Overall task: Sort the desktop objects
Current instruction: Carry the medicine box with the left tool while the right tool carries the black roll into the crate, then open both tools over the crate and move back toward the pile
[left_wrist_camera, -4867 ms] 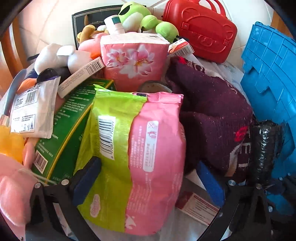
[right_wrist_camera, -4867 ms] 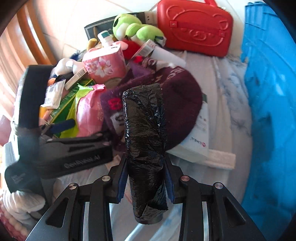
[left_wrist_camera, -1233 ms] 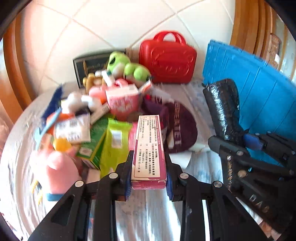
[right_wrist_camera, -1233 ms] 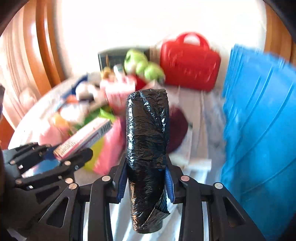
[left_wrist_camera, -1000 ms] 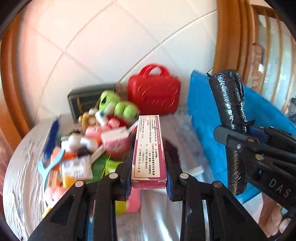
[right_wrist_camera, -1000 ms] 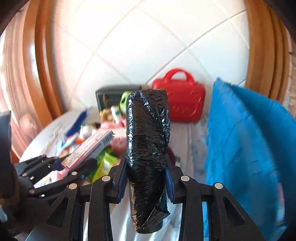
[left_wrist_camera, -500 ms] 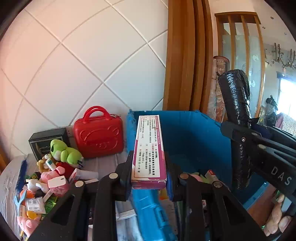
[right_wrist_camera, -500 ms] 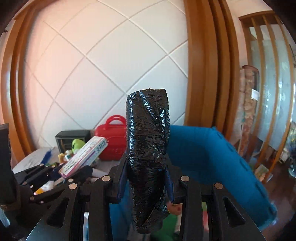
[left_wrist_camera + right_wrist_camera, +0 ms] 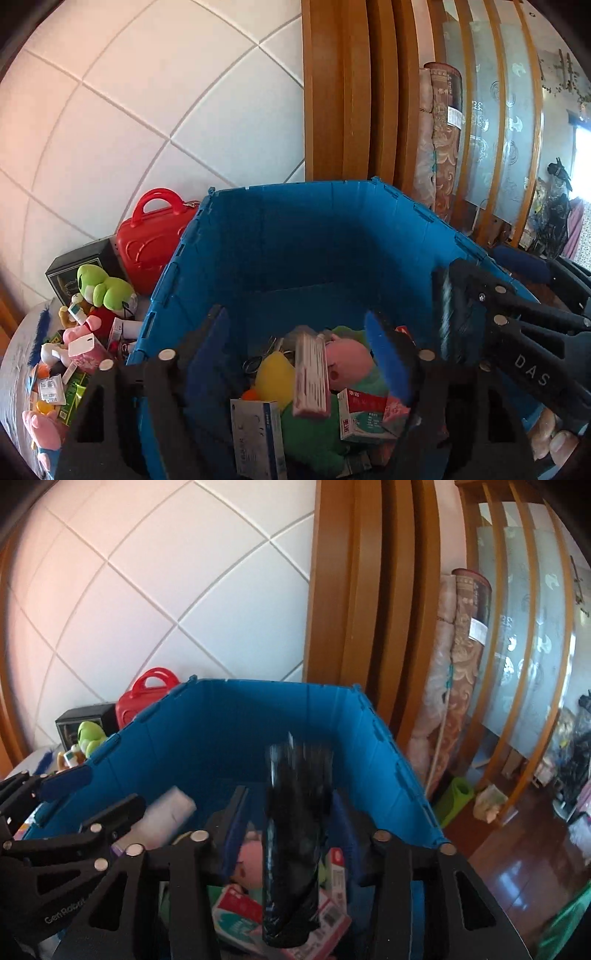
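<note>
Both grippers hover over the open blue crate [image 9: 295,186]. My left gripper [image 9: 299,350] has its jaws opening, and the pink-and-white carton [image 9: 312,373] drops blurred between them, clear of the blue pads [image 9: 384,354]. In the right wrist view, my right gripper [image 9: 291,827] is opening too. The black plastic-wrapped roll [image 9: 295,830] falls blurred between its fingers without touching either pad. The crate [image 9: 258,685] holds a pink plush [image 9: 349,360], a yellow plush [image 9: 275,376] and small boxes [image 9: 365,415].
Left of the crate the table carries a red toy case [image 9: 155,236], a green frog plush [image 9: 107,288], a dark box [image 9: 81,266] and a pile of packets. Behind stand a tiled wall, a wooden door frame [image 9: 343,92] and a rolled rug [image 9: 441,136]. A person's fingers [image 9: 550,435] show at lower right.
Both grippers swung from the table pile to above the crate. Their jaws spread, so the carton and the black roll left the pads and are falling.
</note>
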Demonstrator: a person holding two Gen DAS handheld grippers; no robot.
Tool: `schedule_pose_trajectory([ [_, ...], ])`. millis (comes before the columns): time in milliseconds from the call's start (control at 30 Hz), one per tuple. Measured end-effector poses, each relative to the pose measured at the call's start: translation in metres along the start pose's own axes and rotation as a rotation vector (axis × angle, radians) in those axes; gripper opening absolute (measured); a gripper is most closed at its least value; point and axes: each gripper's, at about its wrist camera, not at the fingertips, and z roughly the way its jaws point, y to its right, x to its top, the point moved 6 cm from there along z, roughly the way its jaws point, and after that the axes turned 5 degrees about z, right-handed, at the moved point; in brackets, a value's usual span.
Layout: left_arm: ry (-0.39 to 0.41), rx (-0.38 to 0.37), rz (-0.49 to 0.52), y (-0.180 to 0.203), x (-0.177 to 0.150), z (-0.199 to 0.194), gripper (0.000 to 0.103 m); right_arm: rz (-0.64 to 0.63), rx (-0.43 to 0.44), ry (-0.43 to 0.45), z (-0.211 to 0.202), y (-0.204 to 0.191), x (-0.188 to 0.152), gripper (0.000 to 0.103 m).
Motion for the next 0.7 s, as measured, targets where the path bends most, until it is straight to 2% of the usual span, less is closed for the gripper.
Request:
schedule_pose_trajectory([
  [67,0.011,0.017,-0.001,0.001,0.001,-0.003,0.082,0.005,-0.017,0.015,-0.002,0.011,0.002,0.086],
  [100,0.01,0.019,-0.004,0.001,0.001,-0.004,0.083,0.008,-0.025,0.025,-0.004,0.014,0.003,0.092],
  [200,0.004,0.046,-0.004,-0.001,-0.001,-0.006,0.085,0.027,-0.001,0.041,-0.009,0.024,0.004,0.101],
  [500,-0.01,0.064,-0.036,-0.012,-0.012,-0.018,0.086,0.02,0.042,0.048,-0.018,0.02,0.004,0.103],
  [700,0.0,0.132,-0.081,-0.047,-0.03,-0.045,0.086,0.017,0.107,0.043,-0.024,-0.002,0.001,0.103],
])
